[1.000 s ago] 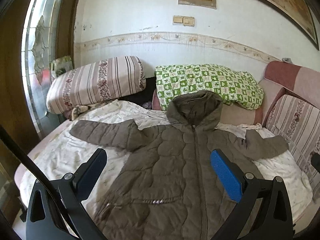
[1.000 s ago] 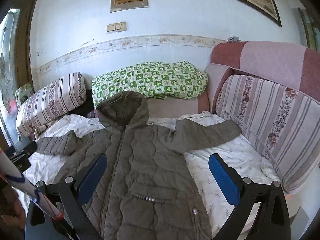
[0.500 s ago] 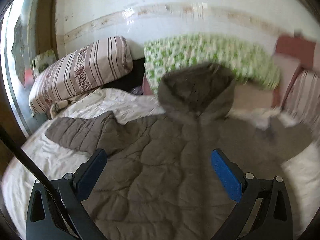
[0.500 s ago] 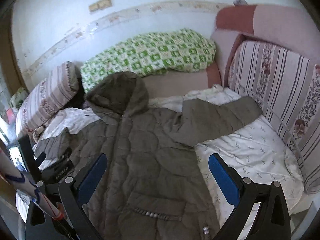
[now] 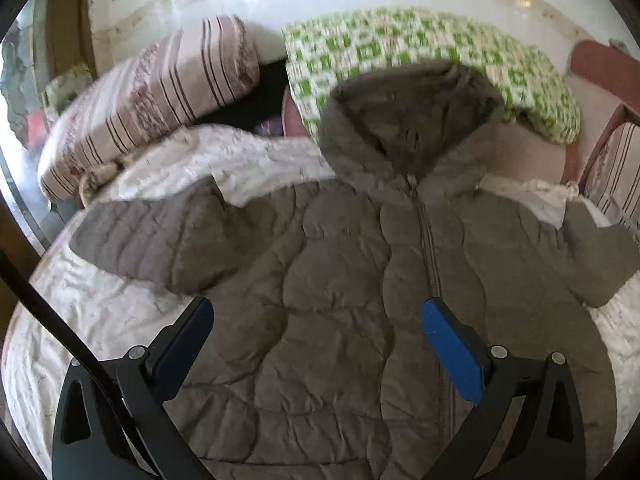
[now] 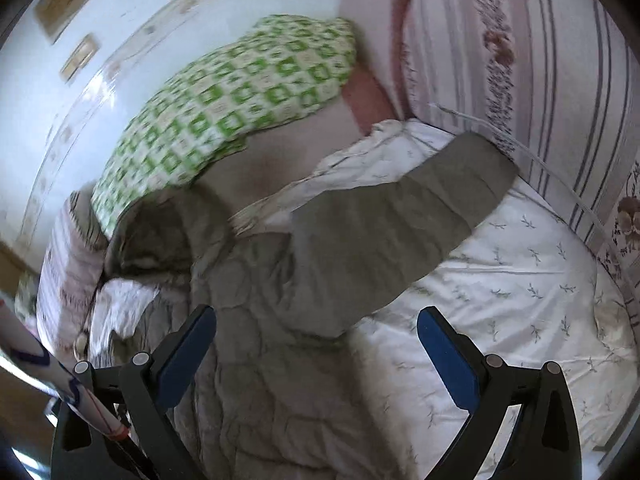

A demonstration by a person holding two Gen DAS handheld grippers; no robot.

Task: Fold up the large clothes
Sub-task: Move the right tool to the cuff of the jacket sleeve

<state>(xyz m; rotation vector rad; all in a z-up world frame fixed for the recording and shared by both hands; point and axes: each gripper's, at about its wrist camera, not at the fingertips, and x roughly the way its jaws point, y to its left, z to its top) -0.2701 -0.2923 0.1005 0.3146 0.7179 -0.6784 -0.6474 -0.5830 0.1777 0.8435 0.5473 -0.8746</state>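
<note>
A grey-brown quilted hooded jacket [image 5: 340, 280] lies face up on the bed, zipped, sleeves spread. Its hood [image 5: 404, 120] rests near the pillows and its left sleeve [image 5: 152, 240] stretches left. My left gripper [image 5: 316, 332] is open and empty above the jacket's chest. In the right wrist view the jacket's right sleeve [image 6: 400, 220] stretches toward the striped cushion. My right gripper [image 6: 316, 340] is open and empty above the armpit area of that sleeve.
The bed has a white patterned sheet [image 6: 520, 300]. A green checked quilt [image 5: 420, 52] and a striped pillow [image 5: 152, 92] lie at the head. A striped cushion [image 6: 540, 80] lines the right side. A wall stands behind.
Both grippers have moved forward and down toward the jacket. The right view has turned toward the right sleeve. Both stay open.
</note>
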